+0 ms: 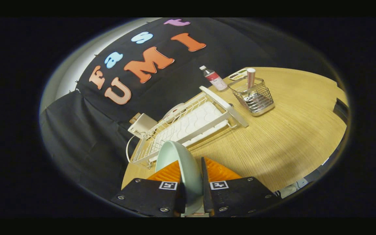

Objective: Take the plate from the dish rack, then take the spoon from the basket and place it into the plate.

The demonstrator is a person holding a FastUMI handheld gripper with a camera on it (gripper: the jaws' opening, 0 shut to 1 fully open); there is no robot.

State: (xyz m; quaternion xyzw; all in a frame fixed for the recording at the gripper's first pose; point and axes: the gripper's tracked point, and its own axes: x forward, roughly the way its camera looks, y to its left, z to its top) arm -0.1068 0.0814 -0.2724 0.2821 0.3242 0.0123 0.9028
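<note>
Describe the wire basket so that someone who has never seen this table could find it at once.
On the wooden table, look beyond the white dish rack, past the gripper, whose fingers are shut on the pale green plate. The wire basket stands right of the rack's far end, near a small bottle. Unlike its neighbours, it is a shiny metal cage with a striped cup upright inside.

I saw a clear bottle [213, 78] standing on the wooden worktop [282, 137], with a small flat tray [238, 75] just beside it, at its two o'clock.
</note>
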